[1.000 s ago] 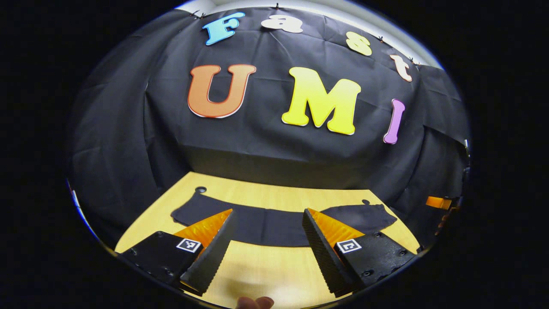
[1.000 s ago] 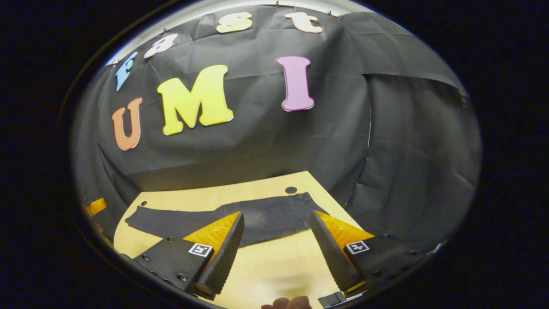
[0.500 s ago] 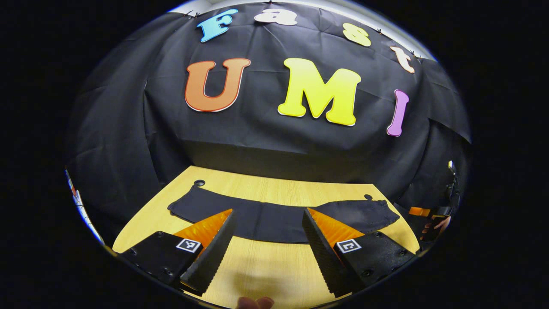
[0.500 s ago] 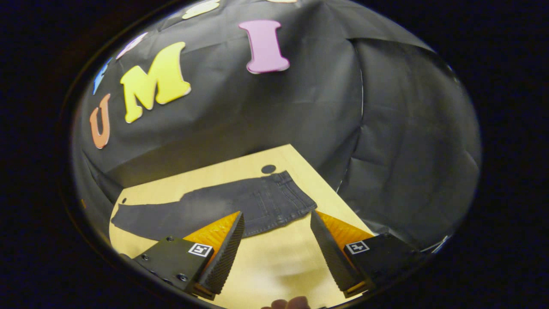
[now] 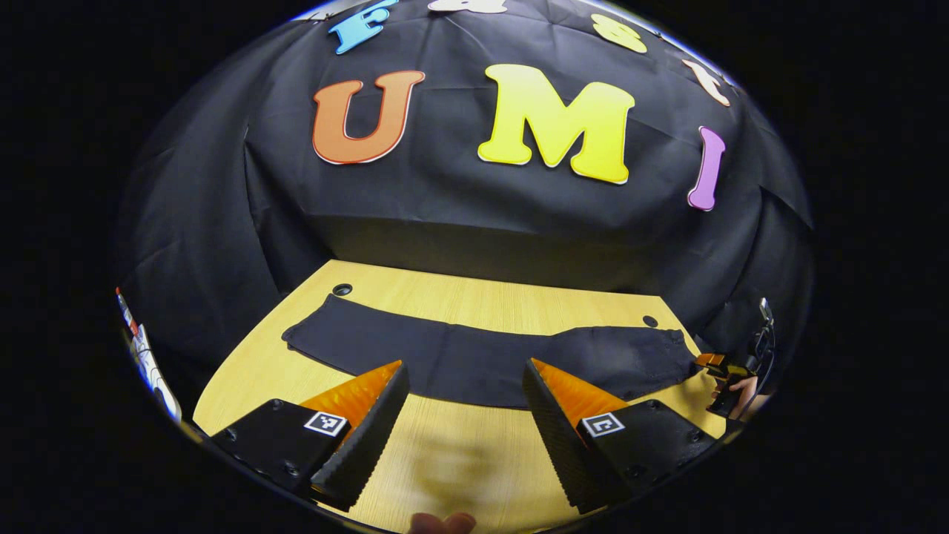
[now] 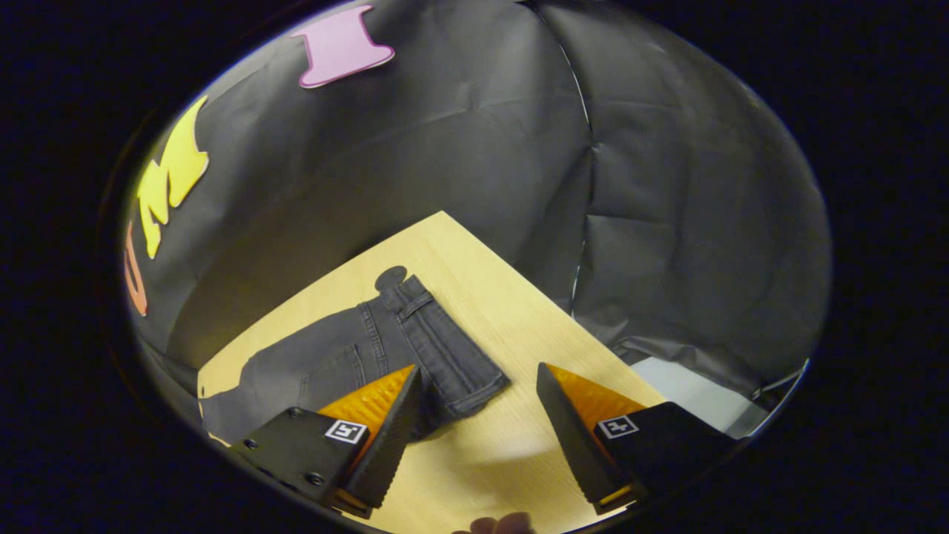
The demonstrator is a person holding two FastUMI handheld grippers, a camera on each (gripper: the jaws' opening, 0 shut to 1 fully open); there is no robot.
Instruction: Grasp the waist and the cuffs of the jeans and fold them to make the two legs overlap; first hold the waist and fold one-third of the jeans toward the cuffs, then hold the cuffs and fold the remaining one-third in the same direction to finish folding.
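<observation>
A: What's changed over the last second?

B: The right gripper point(image 6: 474, 437) has swung toward the waist end. In the right gripper view the waistband point(image 6: 437, 337) used to sit far off, across the top of the jaws; now it lies close in at about 11 o'clock of them, its near corner just beside the left-hand finger. The left gripper point(image 5: 463, 430) has tipped down and come a little closer, so more of the jeans point(image 5: 482, 360) shows above its fingers.

A: And the jaws?

B: Both pairs stand wide apart with nothing between them. Neither touches the denim yet.

A: Where do the jeans lie?

B: Flat on the wooden surface point(image 5: 460, 475), stretched long, cuffs point(image 5: 296, 337) toward 10 o'clock in the left gripper view, waist toward 3 o'clock, where the other gripper and the hand holding it show at the edge. The legs look to me already laid one over the other, though I can't be sure.

A: So for the task?

B: I'd judge it the approach to the waist grasp, before the first one-third fold.

A: Any writing or brand?

B: None legible on the jeans. Each gripper carries small square coded markers point(image 6: 342, 431), not text.
</observation>
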